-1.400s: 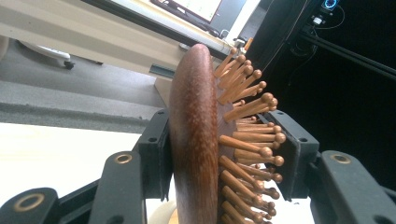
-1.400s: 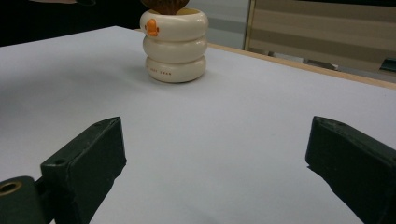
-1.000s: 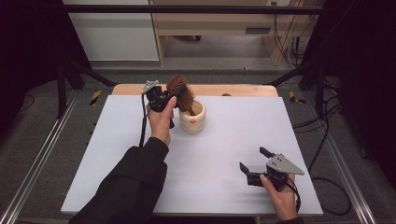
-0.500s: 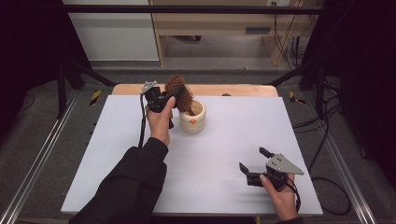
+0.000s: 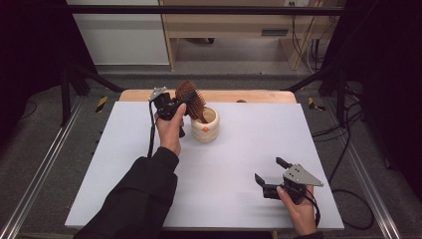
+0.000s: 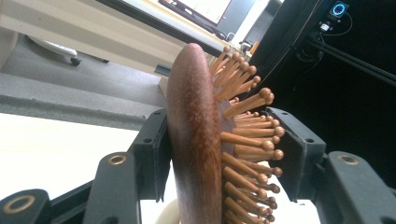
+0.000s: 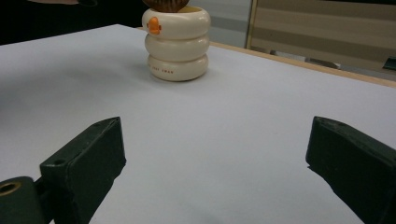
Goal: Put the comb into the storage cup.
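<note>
Beside the cream holder (image 5: 205,127), the raised left hand-held gripper (image 5: 175,105), jaws just easing apart, brackets the wooden hairbrush (image 5: 191,98).

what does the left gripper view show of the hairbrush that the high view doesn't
The left gripper view shows the hairbrush edge-on: smooth wooden back toward one black pad, ball-tipped wooden pins toward the other, the jaws having just been opening, and gaps at both pads. The high view shows the left gripper, the brush handle standing in the cream ringed cup on the white table, and the right gripper open, well apart. Both show the brush head between the left jaws above the cup.
</note>
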